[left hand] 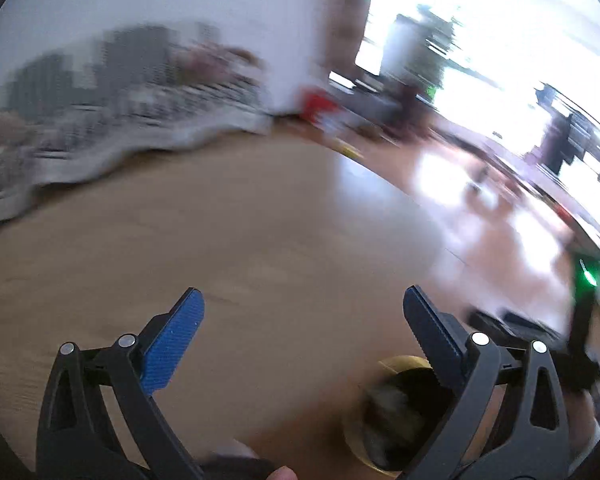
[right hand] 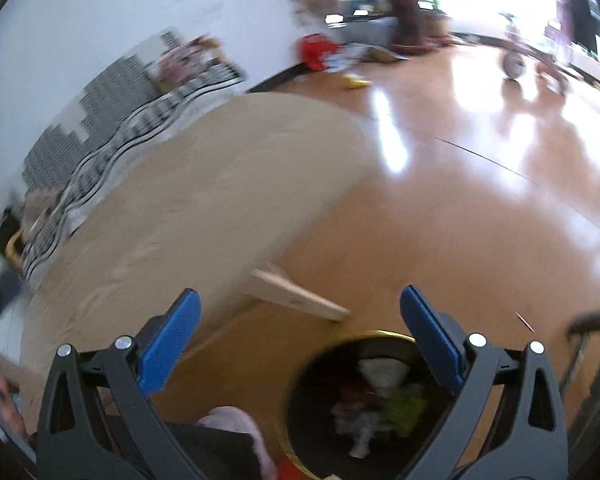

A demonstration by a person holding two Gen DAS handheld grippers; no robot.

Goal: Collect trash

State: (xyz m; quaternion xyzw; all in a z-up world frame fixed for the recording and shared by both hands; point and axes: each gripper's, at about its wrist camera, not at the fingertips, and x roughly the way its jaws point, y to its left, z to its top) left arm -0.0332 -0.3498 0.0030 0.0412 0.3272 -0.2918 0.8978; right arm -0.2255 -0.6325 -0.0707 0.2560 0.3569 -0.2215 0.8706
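Hovering over the bin, both grippers stood empty-handed.

The left gripper (left hand: pixel 304 304) and right gripper (right hand: pixel 300 306) had their blue pads spread wide with nothing between them. The gold-rimmed trash bin (right hand: pixel 384 335) sat on the floor beside the wooden table (right hand: pixel 220 184), holding crumpled trash (right hand: pixel 380 396). A drop looked done; the next move called for finding another scrap, though blur hid any on the table.

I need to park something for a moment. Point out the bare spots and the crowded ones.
The tan tabletop is bare between the striped cloth at its far edge and its rounded edge. The glossy floor beyond is open. It is crowded in the bin and near the red object at the wall.
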